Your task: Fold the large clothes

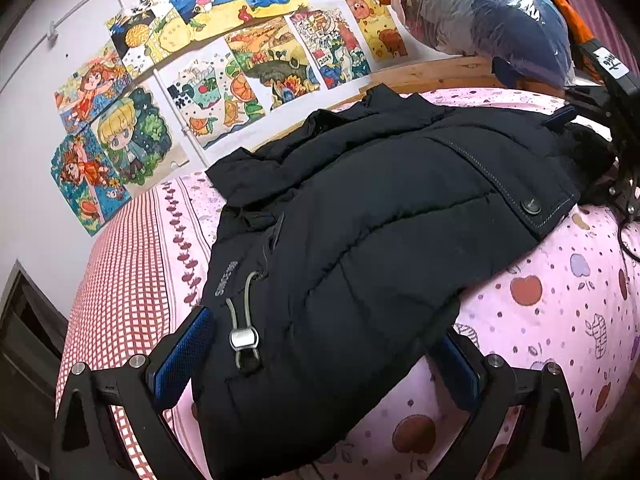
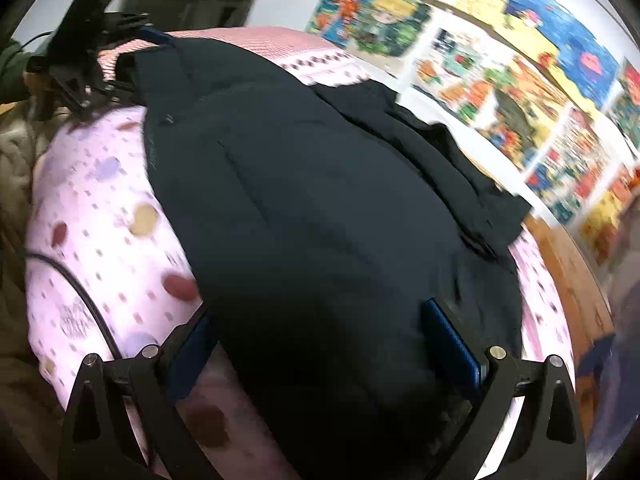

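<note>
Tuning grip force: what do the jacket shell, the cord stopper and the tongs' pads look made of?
Jacket: dark matte woven synthetic, probably nylon or polyester, padded; stitched channels puff up.
Cord stopper: shiny silver, metal or plated plastic, cannot tell which.
Left tongs, pads: blue, dimpled grid texture, likely rubber.

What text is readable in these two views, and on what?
"2024": on one drawing pinned to the wall, left wrist view.
Grey print on the black jacket near the cord stopper: too distorted to read.
White label on the other gripper: handwritten, illegible.
Right wrist view: blurred, nothing readable.
</note>
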